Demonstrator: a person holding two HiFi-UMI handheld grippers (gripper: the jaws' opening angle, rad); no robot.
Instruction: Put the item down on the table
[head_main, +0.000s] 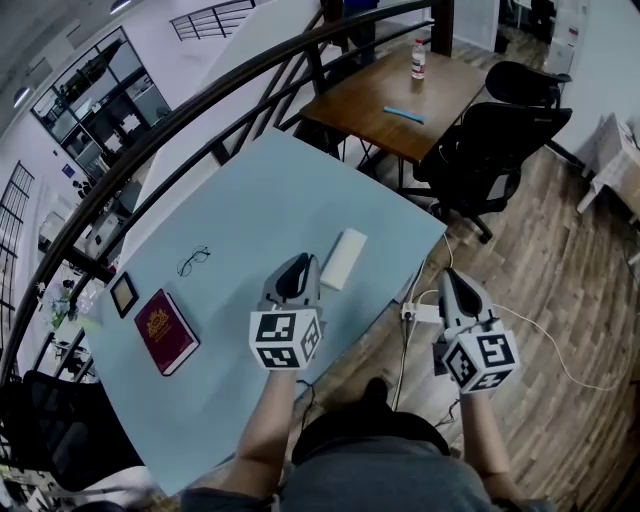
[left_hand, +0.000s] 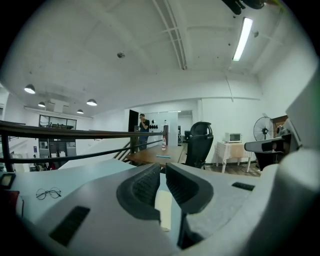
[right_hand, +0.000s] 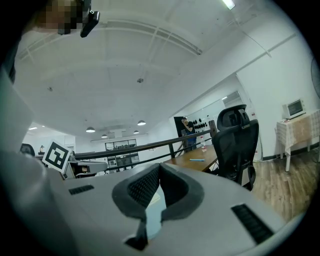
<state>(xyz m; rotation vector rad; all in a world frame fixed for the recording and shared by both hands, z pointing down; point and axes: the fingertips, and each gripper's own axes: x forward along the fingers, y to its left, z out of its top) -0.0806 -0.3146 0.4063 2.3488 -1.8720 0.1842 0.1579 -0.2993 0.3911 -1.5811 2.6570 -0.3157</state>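
The item, a flat white rectangular box (head_main: 343, 258), lies on the light blue table (head_main: 230, 220), close to its right edge. My left gripper (head_main: 300, 264) hovers just left of the box and a little above the table. Its jaws (left_hand: 162, 168) stand almost together with only a thin slit, nothing between them; the white box (left_hand: 163, 206) shows below them. My right gripper (head_main: 456, 280) hangs off the table's right side, over the wooden floor. Its jaws (right_hand: 159, 168) meet at the tips and hold nothing.
On the table's left lie eyeglasses (head_main: 193, 261), a dark red booklet (head_main: 165, 331) and a small dark framed square (head_main: 123, 294). A black railing (head_main: 200, 100) runs behind. A brown table (head_main: 395, 95) with a bottle (head_main: 418, 58), black chairs (head_main: 495, 140) and a power strip (head_main: 420, 312) are at right.
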